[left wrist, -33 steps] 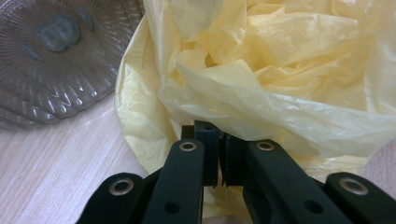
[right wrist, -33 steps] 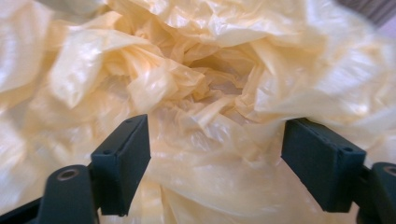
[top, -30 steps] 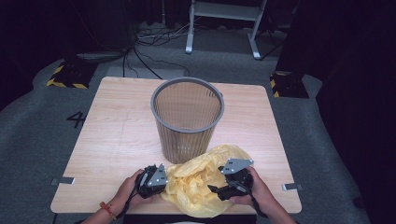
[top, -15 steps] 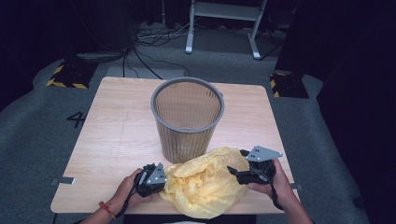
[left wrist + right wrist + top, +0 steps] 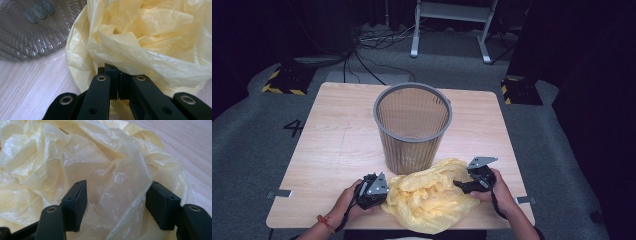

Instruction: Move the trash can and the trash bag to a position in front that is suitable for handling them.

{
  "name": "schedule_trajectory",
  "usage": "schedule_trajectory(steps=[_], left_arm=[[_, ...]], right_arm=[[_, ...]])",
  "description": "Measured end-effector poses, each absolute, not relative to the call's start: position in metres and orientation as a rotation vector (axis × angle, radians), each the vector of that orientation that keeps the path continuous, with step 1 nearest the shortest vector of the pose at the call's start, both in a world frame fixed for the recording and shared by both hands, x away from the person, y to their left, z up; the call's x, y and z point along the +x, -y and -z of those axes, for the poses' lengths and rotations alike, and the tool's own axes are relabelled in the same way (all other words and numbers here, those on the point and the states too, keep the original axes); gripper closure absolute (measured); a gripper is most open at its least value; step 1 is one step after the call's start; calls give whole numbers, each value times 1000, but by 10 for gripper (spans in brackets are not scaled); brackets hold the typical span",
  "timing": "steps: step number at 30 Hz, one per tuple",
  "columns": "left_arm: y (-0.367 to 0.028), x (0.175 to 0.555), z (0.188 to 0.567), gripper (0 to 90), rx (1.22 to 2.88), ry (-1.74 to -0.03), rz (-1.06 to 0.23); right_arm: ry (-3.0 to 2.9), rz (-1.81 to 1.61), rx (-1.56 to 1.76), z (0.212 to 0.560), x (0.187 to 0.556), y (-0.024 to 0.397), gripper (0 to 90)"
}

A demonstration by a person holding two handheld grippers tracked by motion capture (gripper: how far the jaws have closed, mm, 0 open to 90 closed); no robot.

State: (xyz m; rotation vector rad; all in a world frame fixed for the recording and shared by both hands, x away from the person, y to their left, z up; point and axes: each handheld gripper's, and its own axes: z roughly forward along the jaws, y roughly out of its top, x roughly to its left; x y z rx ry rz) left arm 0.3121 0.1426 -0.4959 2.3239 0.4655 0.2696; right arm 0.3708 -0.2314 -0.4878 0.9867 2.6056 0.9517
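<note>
My left gripper (image 5: 117, 82) has its two black jaws pressed together on a fold of the crumpled pale yellow plastic bag (image 5: 150, 42); a thin edge of the film is pinched between the pads, and the rest of the bag billows up and away from them. My right gripper (image 5: 116, 205) has its jaws standing apart with a ridge of the same bag rising between them. They have just been closing in on it, but the pads (image 5: 75, 202) are not yet pressing the film, though the plastic lies close against the inner face of the far one.

From the high view, my left gripper (image 5: 373, 190) sits at the bag's left edge and my right gripper (image 5: 472, 184) at its right edge, my hands behind them coming in from the near side of the table. The bag (image 5: 427, 200) lies heaped between the two, near the front edge of the light wooden table (image 5: 337, 145), a little of it hanging over that edge.

Just behind the bag stands the grey wire-mesh wastebasket (image 5: 413, 127), upright and round, its base touching or almost touching the bag's far side. In the left gripper view its mesh wall (image 5: 30, 27) shows beyond the bag at the upper left.
</note>
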Motion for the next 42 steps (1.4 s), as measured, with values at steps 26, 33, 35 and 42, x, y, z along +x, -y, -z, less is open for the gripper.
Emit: schedule_trajectory(steps=[26, 33, 35, 42], left_arm=[[-155, 315, 492, 892, 2299, -504, -296], [-161, 315, 490, 893, 2288, -519, -319], [-162, 315, 490, 893, 2283, -524, -321], [-167, 313, 488, 893, 2272, -533, -341]], right_arm=[[-2489, -1090, 839, 468, 358, 228, 900], [-2484, -1135, 777, 459, 352, 221, 900], [-2482, -1147, 760, 457, 350, 219, 900], [-2482, -1147, 760, 457, 350, 219, 900]])
